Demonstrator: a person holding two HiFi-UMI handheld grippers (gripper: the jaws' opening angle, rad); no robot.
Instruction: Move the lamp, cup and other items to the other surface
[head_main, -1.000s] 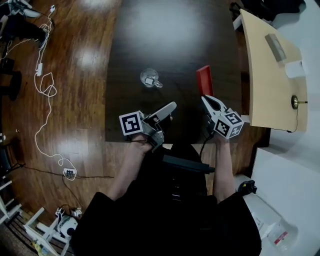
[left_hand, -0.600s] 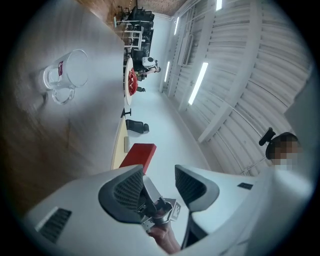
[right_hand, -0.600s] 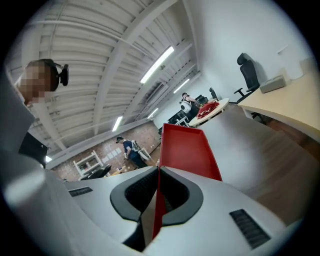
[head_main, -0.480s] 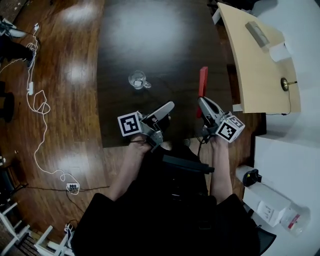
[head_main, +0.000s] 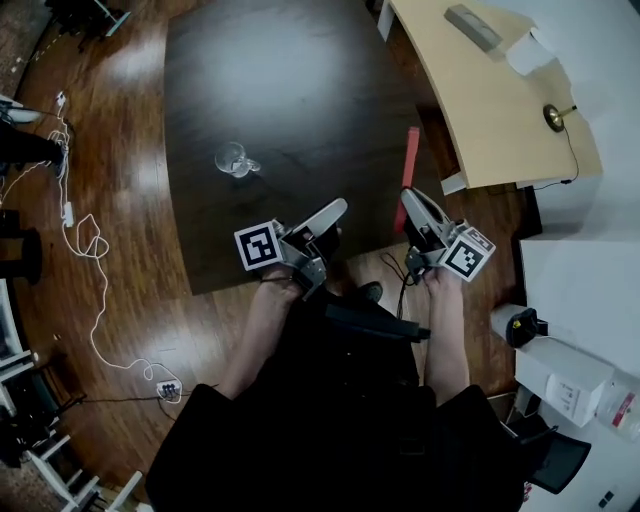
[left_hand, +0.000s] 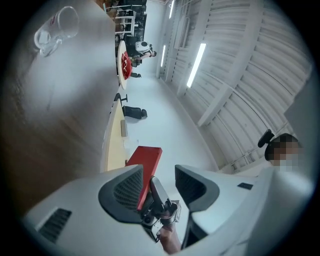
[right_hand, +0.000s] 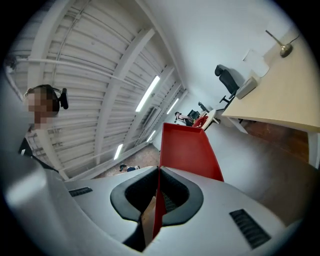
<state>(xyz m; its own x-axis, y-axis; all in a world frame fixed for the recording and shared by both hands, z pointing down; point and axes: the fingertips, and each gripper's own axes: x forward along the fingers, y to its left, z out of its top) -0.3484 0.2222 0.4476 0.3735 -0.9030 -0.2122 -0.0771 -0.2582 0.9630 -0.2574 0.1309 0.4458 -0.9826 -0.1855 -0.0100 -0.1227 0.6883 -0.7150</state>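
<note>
Right tongs (head_main: 410, 197) level, gripping red tray (head_main: 410, 160), left tongs (head_main: 337, 209) parted

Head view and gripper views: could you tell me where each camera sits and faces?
Head view: on the person's head, steeply down at the dark table; forearms, left gripper and right gripper show.
Left gripper view: on that gripper, along its open jaws toward the right gripper.
Right gripper view: on that gripper, along jaws shut on the flat red item, toward the tan desk.
All three share that item.
</note>
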